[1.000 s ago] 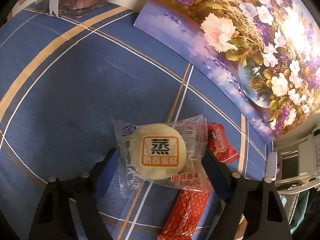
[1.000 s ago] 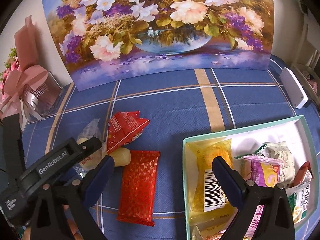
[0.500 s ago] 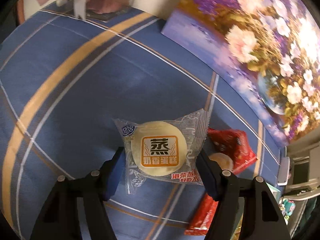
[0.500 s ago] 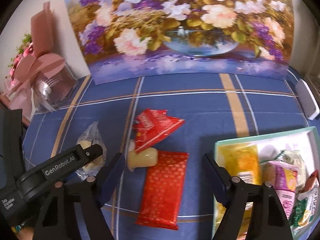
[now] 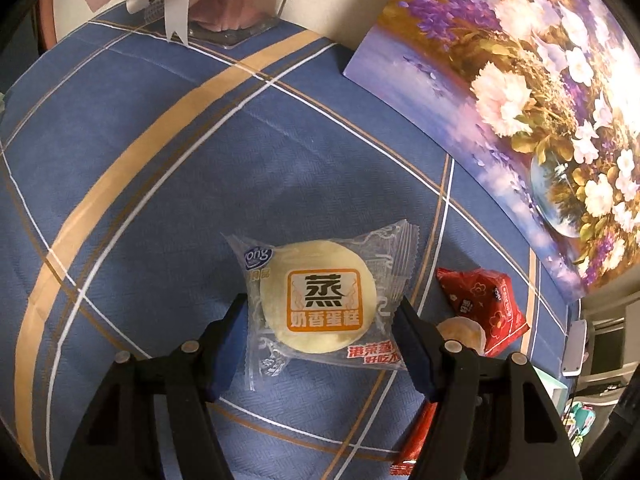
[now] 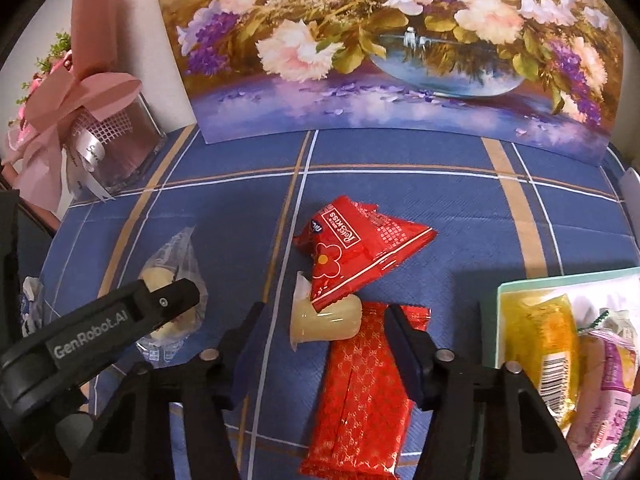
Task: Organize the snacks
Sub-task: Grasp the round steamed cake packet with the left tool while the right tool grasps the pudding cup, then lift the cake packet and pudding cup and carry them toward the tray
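My left gripper (image 5: pixel 320 320) is shut on a round steamed cake in a clear wrapper (image 5: pixel 320 304) and holds it above the blue cloth. In the right wrist view the left gripper (image 6: pixel 100 328) shows at the left with the cake (image 6: pixel 172 280). My right gripper (image 6: pixel 324 324) is open, its jaws either side of a pale jelly cup (image 6: pixel 324 320) and the top of a flat red bar packet (image 6: pixel 360 400). A red triangular packet (image 6: pixel 352 248) lies on the jelly cup. A mint tray (image 6: pixel 500 320) with several snacks sits at the right.
A flower painting (image 6: pixel 400 48) stands along the back of the table. A pink gift box with a ribbon (image 6: pixel 104 120) stands at the back left. A white device (image 6: pixel 632 192) lies at the right edge. The tablecloth (image 5: pixel 160 200) is blue with tan stripes.
My left gripper has closed on the cake and lifted it off the cloth. My right gripper has moved left from over the tray and down around the jelly cup and red bar.
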Available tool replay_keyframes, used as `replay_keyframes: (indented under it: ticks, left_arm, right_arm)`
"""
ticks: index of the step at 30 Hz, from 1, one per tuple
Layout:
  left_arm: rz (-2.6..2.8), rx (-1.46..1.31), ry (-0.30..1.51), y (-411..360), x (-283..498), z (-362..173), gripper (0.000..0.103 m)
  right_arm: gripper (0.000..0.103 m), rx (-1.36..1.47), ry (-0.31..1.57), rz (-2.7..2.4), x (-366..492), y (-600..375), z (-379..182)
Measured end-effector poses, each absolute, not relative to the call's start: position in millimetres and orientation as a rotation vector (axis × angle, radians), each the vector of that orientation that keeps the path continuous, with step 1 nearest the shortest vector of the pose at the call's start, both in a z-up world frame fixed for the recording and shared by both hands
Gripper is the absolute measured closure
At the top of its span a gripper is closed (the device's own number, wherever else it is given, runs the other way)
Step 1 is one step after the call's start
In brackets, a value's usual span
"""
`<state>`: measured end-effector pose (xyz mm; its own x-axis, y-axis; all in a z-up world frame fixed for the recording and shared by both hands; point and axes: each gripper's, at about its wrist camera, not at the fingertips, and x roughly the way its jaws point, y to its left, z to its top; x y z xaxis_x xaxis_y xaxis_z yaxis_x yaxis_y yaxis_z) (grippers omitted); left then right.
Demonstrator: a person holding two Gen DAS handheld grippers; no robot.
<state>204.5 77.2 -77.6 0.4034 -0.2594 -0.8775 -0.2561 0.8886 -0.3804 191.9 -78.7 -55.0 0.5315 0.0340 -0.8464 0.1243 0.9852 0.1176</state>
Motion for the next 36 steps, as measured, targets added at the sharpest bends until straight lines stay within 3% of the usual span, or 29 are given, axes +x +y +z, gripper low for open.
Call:
replay_keyframes:
  ticks: [12, 36]
  left_arm:
    - [-0.011, -0.503, 1.186, 69, 210, -86, 0.032]
    - [-0.018, -0.494, 1.173, 68, 210, -80, 0.038]
  right_arm:
    - [0.062, 0.191, 1.034, -0.055, 199, -79, -69]
    - [0.064, 0.186, 1.039, -0.047, 195, -82, -65]
